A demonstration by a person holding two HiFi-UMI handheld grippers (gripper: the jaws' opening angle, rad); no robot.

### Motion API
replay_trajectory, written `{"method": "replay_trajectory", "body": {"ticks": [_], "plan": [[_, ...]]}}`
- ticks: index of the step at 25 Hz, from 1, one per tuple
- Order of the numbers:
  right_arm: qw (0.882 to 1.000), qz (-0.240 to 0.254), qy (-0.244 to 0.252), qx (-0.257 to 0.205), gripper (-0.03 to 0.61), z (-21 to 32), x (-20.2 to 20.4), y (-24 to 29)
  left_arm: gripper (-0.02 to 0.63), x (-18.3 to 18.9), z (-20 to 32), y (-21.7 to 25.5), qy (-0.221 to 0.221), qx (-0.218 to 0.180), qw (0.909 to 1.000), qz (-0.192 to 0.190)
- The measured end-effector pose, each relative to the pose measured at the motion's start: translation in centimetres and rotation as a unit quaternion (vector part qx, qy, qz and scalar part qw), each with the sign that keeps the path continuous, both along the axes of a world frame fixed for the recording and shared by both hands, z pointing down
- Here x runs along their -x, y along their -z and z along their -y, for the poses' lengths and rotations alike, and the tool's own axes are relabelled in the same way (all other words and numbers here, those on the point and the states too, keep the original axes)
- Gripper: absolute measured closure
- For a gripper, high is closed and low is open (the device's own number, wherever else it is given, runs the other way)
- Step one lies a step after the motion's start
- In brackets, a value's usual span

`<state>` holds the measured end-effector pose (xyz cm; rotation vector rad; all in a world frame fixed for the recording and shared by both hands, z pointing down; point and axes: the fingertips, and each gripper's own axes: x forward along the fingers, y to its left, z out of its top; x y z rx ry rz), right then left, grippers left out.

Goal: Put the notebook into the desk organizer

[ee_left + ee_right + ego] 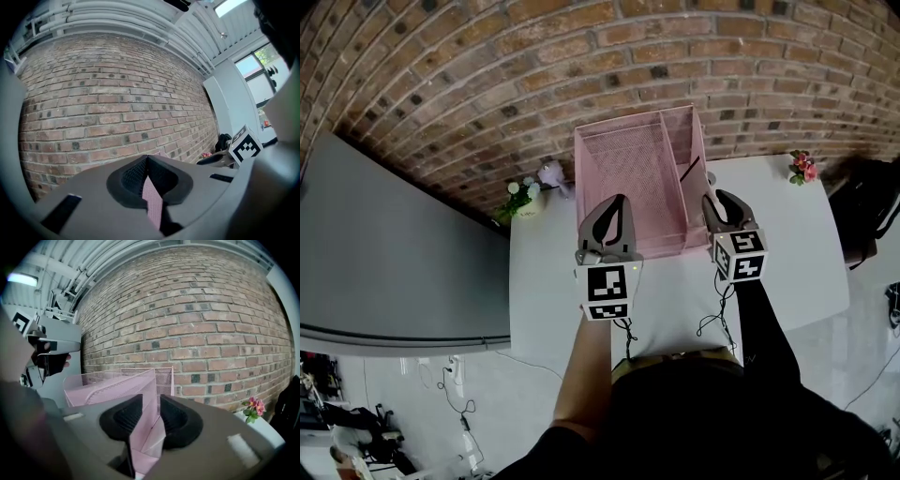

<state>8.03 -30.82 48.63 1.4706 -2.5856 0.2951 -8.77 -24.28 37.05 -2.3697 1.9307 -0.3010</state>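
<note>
Two forearms reach out from the person's dark-clothed body, each carrying a gripper over the near edge of a white table [787, 253], with thin cables [717, 319] hanging below them.

On the left, the left gripper [617, 202] sits low over the front of the pink desk organizer [628, 155]. Its own view shows the jaws closed tip to tip. Only a sliver of pink shows in the slit behind the tips, and the pads do not seem to be pinching it.

At the right, the right gripper [719, 199] points at the organizer's narrow right-hand compartments. Its jaws stand a little apart, and a flat, smooth pink leaf rises upright in the gap, with the pads resting loosely beside it. This looks like the notebook [146, 394], already standing in the organizer's right side. Its colour merges with the mesh, though, so I cannot tell its edges from the divider wall for certain.

Past the grippers, the organizer's wide mesh bay fills the middle of the table.

Beside the organizer, a pot of white flowers [523, 197] stands to the left and a small pink posy [803, 167] well off to the right. A grey panel [394, 253] lies left of the table.

Behind everything runs the brick wall [487, 56].
</note>
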Motion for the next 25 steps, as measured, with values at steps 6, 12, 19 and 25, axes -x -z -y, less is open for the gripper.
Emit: {"method": "replay_trajectory", "body": {"ticks": [6,12,19,25], "plan": [[0.999,0.004,-0.010,-0.030,0.471,-1.1,-1.1,3.2,0.604,0.7,-1.0,1.1,0.001,-0.012,0.9999,-0.009],[0.998,0.002,-0.015,-0.067,0.471,-3.2,-0.8,7.1,0.604,2.0,-2.2,2.3,-0.009,-0.020,0.9996,-0.017],[0.995,-0.006,-0.030,-0.093,0.471,-6.7,-0.2,10.1,0.604,4.0,-4.3,3.2,-0.024,-0.023,0.9993,-0.018],[0.994,-0.013,-0.033,-0.101,0.471,-10.7,2.1,11.3,0.604,5.9,-7.1,3.7,-0.037,-0.019,0.9988,-0.024]]}}
